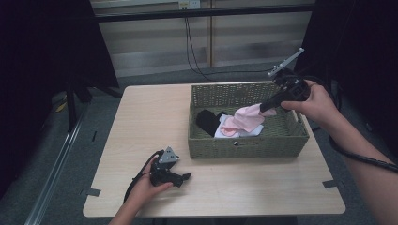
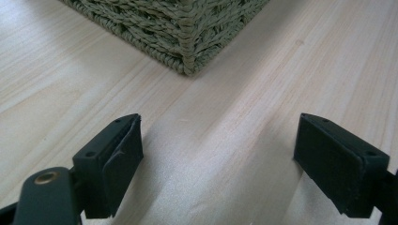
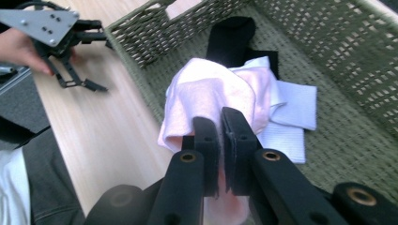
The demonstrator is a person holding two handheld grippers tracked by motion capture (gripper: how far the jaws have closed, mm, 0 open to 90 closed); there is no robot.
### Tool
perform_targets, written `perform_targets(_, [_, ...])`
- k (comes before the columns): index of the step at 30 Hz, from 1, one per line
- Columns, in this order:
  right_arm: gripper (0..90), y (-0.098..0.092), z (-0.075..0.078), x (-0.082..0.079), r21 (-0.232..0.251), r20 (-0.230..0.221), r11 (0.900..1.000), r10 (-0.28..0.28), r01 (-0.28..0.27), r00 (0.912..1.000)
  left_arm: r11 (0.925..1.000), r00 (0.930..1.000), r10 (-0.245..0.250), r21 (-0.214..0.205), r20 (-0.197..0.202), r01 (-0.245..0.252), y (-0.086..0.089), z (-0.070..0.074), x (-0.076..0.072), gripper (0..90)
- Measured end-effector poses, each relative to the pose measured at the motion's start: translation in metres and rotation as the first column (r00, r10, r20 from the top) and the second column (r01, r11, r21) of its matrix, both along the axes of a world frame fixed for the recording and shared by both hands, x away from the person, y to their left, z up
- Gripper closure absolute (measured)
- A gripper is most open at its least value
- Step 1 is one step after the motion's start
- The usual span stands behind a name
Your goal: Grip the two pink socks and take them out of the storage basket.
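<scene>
Pink cloth hangs pinched between the pressed-together jaws of the right gripper, drooping left and down over the wicker basket, above the white and black cloths there. The right hand angles downward; the left gripper, jaws spread, rests on the table well apart.

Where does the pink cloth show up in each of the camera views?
High view: pink cloth right of centre, over the woven basket, pinched by the right gripper.
Right gripper view: centre, clamped between the jaws.
Left gripper view: not in it.
Shared landmark: the woven basket.
</scene>
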State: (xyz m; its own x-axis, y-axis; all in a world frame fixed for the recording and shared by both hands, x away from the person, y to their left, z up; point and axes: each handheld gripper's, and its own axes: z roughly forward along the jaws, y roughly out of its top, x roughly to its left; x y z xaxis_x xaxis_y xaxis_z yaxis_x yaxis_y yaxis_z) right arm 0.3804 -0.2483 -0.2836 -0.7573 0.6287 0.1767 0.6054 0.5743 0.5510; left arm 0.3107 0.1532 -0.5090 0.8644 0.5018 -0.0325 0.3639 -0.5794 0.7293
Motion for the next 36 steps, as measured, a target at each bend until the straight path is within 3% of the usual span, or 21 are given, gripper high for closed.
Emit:
perform_targets(14, [85.4, -0.005, -0.001, -0.026, 0.053, -0.005, 0.9973, 0.052, -0.051, 0.9987, 1.0, 1.0, 0.001, 0.0, 0.0, -0.001, 0.0, 0.0, 0.0, 15.3])
perform_targets(23, [85.3, -0.003, 0.001, -0.039, 0.053, -0.009, 0.9958, 0.076, -0.075, 0.9971, 1.0, 1.0, 0.0, 0.002, 0.0, 0.0, 0.0, 0.0, 0.0, 15.3])
perform_targets(36, [85.2, 0.002, -0.02, -0.052, 0.061, -0.03, 0.9923, 0.11, -0.108, 0.9935, 1.0, 1.0, 0.003, -0.002, 0.004, -0.003, 0.0, 0.0, 0.0, 15.3])
